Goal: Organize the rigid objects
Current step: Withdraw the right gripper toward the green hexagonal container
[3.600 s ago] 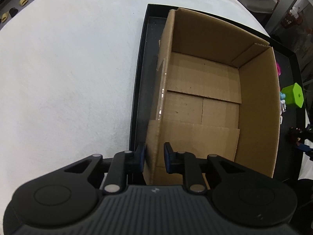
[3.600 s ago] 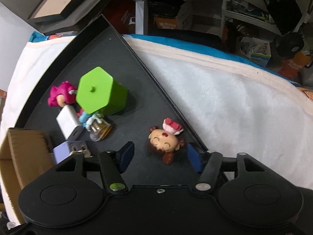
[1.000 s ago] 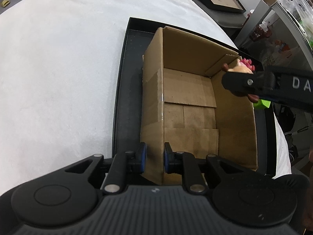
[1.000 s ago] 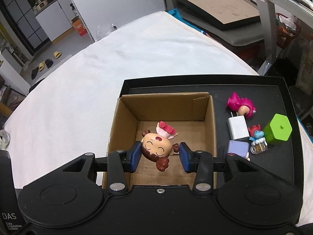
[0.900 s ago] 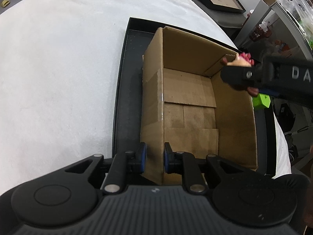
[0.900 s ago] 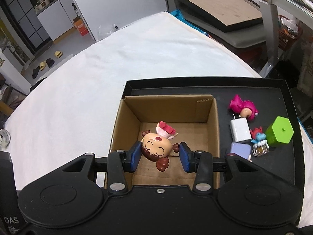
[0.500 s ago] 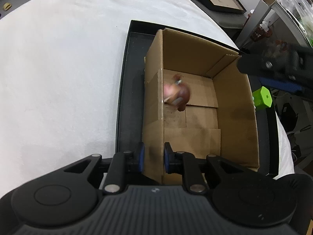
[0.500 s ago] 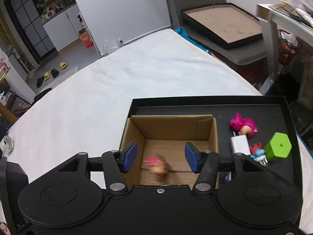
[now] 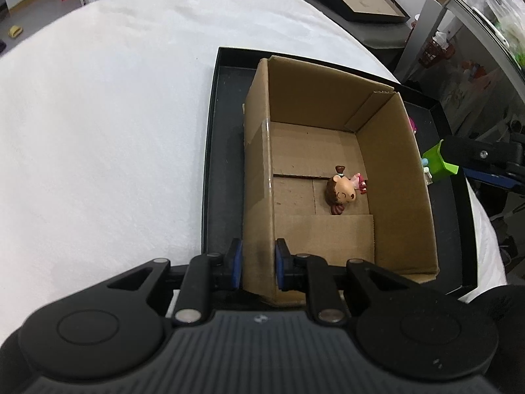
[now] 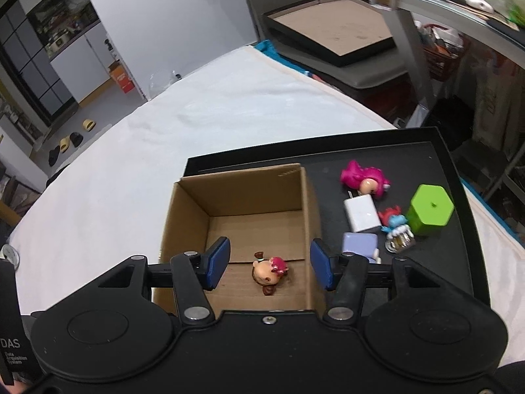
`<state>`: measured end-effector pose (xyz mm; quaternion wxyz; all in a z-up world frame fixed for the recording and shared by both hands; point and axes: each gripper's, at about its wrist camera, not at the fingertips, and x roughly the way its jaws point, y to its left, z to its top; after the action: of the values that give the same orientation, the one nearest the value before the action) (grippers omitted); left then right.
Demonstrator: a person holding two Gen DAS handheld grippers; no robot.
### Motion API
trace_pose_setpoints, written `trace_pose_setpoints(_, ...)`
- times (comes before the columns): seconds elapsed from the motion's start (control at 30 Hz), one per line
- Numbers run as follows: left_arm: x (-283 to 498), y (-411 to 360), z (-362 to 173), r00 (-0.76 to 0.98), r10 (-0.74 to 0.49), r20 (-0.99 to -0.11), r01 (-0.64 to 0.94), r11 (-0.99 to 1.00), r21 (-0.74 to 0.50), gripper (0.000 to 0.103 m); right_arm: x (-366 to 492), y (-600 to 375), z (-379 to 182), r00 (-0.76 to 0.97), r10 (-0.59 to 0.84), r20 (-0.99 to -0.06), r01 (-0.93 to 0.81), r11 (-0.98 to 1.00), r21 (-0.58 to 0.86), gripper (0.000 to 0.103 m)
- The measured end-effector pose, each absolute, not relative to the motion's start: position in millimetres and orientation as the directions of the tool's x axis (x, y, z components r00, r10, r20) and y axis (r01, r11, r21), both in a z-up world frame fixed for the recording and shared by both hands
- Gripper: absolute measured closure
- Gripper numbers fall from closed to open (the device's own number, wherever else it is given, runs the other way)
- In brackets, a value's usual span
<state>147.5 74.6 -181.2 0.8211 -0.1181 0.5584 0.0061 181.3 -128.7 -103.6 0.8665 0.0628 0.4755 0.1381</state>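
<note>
Sorting begun: one doll (image 10: 268,271) boxed; five items (image 10: 359,214) left on tray (image 10: 459,262). Right gripper (image 10: 268,264) fingers just opened, empty; left gripper (image 9: 258,267) clamps box (image 9: 259,197) wall.

A cluttered home storeroom: slippers (image 10: 87,124) by cabinets (image 10: 49,65), crowded metal shelving (image 10: 459,42).

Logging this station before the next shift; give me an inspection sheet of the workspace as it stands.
Surface: white cloth under a black tray.
Job's things: brown-haired doll lying in the cardboard box; pink doll, white charger, green block, blue figure, lilac block on tray.
Clutter: nothing seen.
Grippers: left hand-held gripper shut on box wall; right hand-held gripper open, empty.
Cables: nothing seen.
Surroundings: shelving, spare trays.
</note>
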Motion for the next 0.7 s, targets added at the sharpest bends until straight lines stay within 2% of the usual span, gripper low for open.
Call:
trace_pose_setpoints(0.37,147,65,-181,0.368,-0.052,-0.928,-0.139,0.984,-0.111,0.084,174,-177,-114,0.525,0.284,-0.803,-0.104,0.957,0.271,0.047)
trace_pose_setpoints(0.7,147,59,-175,0.385,0.000,-0.923,-0.164,0.984,-0.068,0.068,172,-229,-142,0.526,0.275,-0.805,-0.035,0.952,0.303,0.045)
